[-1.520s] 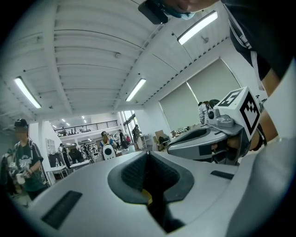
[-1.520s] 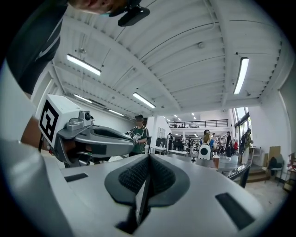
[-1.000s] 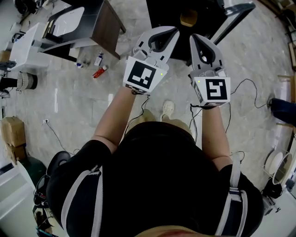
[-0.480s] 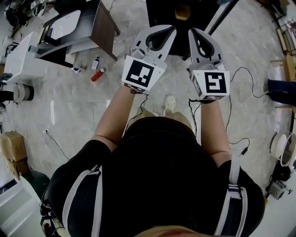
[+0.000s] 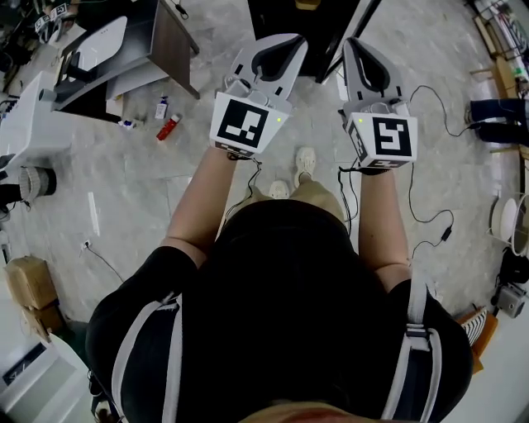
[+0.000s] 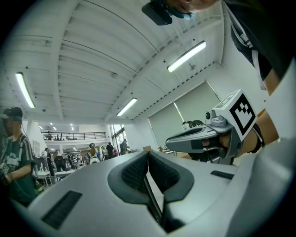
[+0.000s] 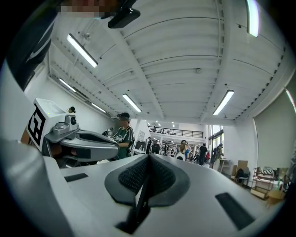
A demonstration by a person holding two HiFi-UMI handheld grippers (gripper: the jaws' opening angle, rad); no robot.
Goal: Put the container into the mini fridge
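Observation:
No container or mini fridge can be made out in any view. My left gripper [image 5: 279, 43] is held up in front of the person's chest, jaws shut with nothing between them; its own view shows the ribbed pads pressed together [image 6: 148, 156] against a hall ceiling. My right gripper [image 5: 359, 45] is level with it a hand's width to the right, also shut and empty [image 7: 147, 161]. Each gripper shows from the side in the other's view: the right gripper [image 6: 199, 137] and the left gripper [image 7: 88, 139].
Grey marble floor lies below. A white desk with a dark wood panel [image 5: 169, 37] stands upper left, a red bottle [image 5: 168, 126] and small items beside it. A black unit [image 5: 277, 16] is at top centre. Cables [image 5: 430, 206] trail right. A person in green [image 7: 121, 134] stands nearby.
The floor, desk and black unit have slid toward the top of the head view. Both grippers stay shut, side by side, and sit slightly higher in the frame.

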